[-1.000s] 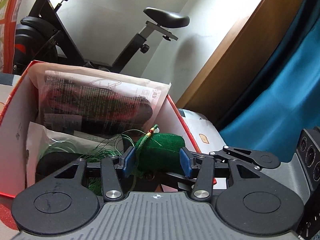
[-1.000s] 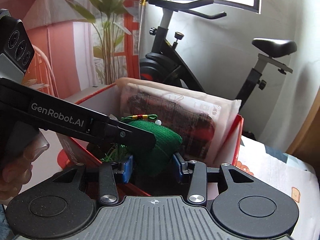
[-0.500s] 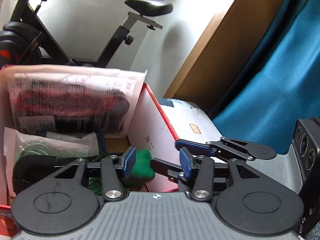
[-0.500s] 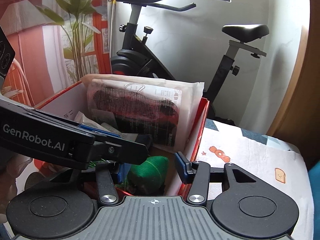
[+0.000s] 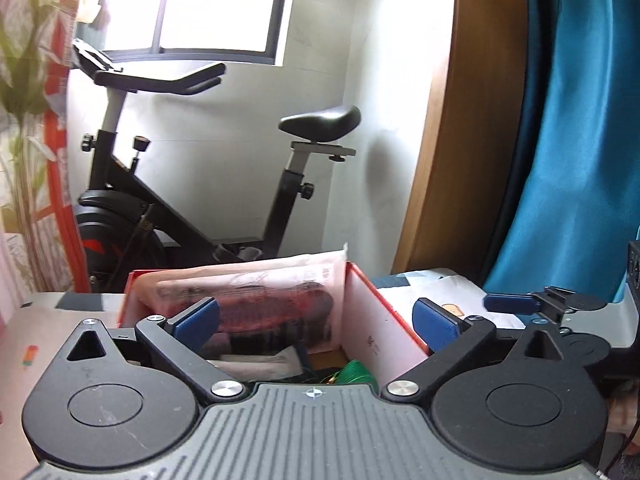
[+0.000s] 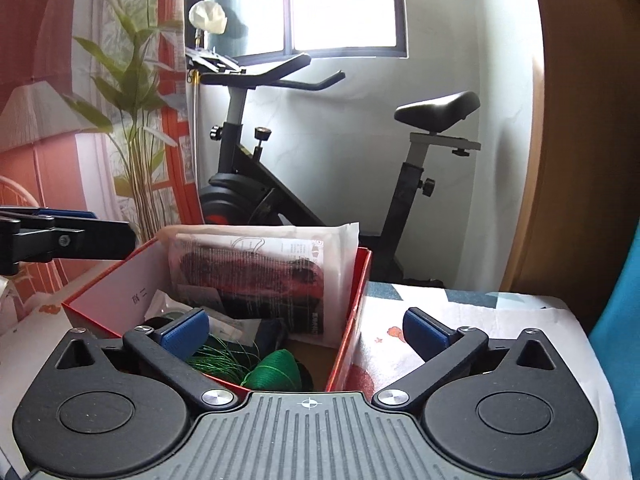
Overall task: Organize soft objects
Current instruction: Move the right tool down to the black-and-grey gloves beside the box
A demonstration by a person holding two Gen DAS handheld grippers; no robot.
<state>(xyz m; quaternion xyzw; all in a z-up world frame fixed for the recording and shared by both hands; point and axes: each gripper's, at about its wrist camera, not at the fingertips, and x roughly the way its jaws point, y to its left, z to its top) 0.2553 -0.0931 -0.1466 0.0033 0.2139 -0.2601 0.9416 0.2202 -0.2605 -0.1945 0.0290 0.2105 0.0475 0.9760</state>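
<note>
Green pouch (image 6: pixel 276 372) half hidden behind gripper body; box (image 6: pixel 348 332) near corner likewise.

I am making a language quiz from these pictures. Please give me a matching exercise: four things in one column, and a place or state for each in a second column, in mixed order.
1. green woven pouch
2. printed plastic packet
3. exercise bike
4. right gripper

a. stands upright against the far wall of the red box
b. jaws wide open, holding nothing
c. lies low in the box, at its near end
d. stands on the floor beyond the box

Pairs: 1-c, 2-a, 3-d, 4-b
</note>
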